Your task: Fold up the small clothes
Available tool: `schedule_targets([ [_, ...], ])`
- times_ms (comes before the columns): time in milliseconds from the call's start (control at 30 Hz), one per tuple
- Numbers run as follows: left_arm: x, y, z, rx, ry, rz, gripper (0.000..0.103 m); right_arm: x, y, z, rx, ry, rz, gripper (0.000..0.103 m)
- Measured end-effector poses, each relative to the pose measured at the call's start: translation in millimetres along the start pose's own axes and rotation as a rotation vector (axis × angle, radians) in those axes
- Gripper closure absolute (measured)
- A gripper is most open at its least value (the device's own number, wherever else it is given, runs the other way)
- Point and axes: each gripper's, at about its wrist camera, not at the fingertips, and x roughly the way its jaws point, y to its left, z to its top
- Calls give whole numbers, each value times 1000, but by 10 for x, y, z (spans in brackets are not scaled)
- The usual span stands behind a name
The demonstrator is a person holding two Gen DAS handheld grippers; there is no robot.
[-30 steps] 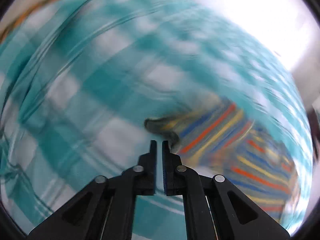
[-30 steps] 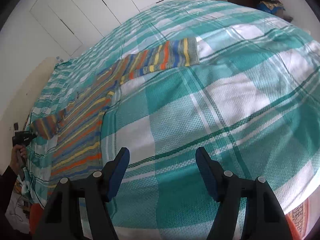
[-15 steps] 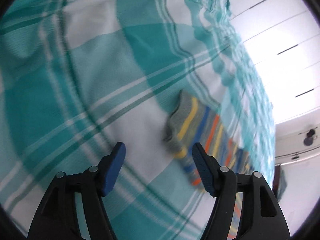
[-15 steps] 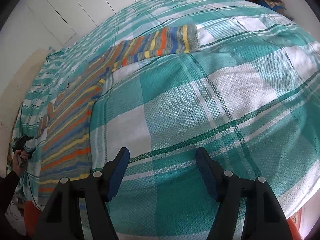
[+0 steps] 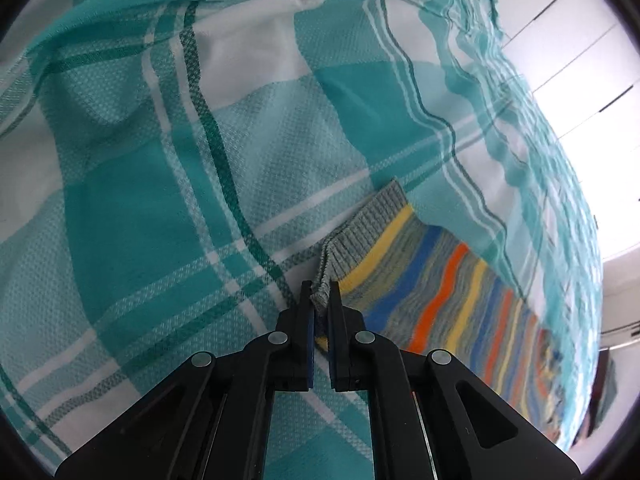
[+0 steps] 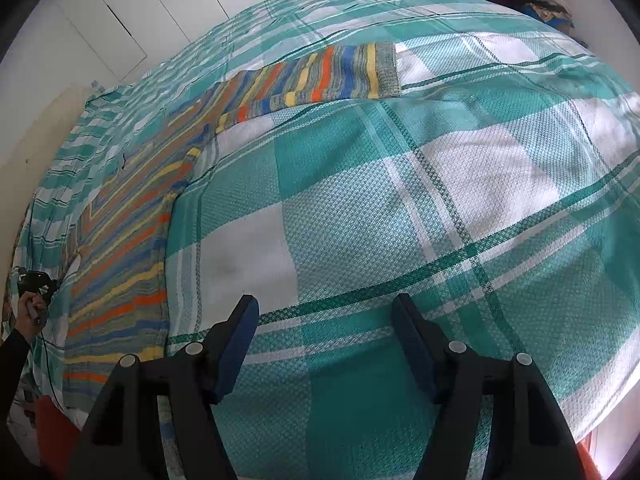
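We have just closed the left gripper on the grey ribbed cuff of the striped sweater; half a second ago its jaws stood wide over that cuff, and now they pinch its corner between the pads. The sweater lies spread flat on the plaid bedspread, its body toward the left edge of the bed and its other sleeve stretched out toward the far edge, cuff flat and untouched. Our right gripper hovers above bare bedspread near the front edge, jaws wide apart, holding nothing. With one cuff secured, we judge the first fold can start: that sleeve should lift and carry across the body. The knit looks soft and stretchy, so a corner pinch may slip or drag the sweater askew.
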Motion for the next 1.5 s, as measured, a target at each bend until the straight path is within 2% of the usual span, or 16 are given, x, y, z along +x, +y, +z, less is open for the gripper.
schedule_targets([
  [100, 68, -114, -18, 42, 0, 60, 100, -13, -20, -8, 3, -6, 7, 34],
  [267, 126, -164, -7, 44, 24, 75, 90, -9, -54, -23, 12, 0, 14, 34],
  [333, 28, -159, -23, 69, 50, 63, 73, 6, -50, -21, 12, 7, 12, 33],
  [400, -171, -142, -92, 99, 40, 100, 34, 13, -39, -19, 10, 10, 16, 29],
  [433, -326, -126, -173, 130, 15, 123, 31, 16, -27, -17, 5, 11, 15, 28],
  [500, -674, -116, -432, 223, -18, 130, 31, 14, 2, -21, -7, 10, 1, 28],
  [567, -961, -138, -745, 321, -26, 91, 31, -31, 107, -26, -47, 5, -58, 28],
  [600, -1186, -186, -1051, 409, -33, 51, 31, -81, 212, -38, -91, 1, -83, 29],
  [733, -1695, -367, -2109, 664, -26, -93, 30, -319, 922, -224, -298, -9, 14, 30],
  [867, -1700, -659, -3022, 842, 40, -181, 22, -238, 1588, -551, -478, 12, 84, 30],
  [933, -1576, -680, -3405, 921, 79, -170, 22, -33, 1763, -728, -508, 54, 106, 30],
  [1000, -1387, -640, -3676, 990, 147, -119, 27, 202, 1800, -882, -521, 113, 64, 30],
  [1033, -1349, -596, -3769, 1020, 156, -95, 27, 276, 1792, -957, -522, 119, 32, 29],
  [1100, -1421, -467, -3895, 1062, 107, -100, 26, 238, 1760, -1032, -502, 67, 21, 29],
  [1267, -1445, -356, -3871, 1014, 149, -114, 26, 227, 1678, -1124, -453, 63, 14, 27],
  [1500, -1451, -285, -3948, 1006, 145, -103, 26, 192, 1746, -1176, -446, 50, -8, 24],
])
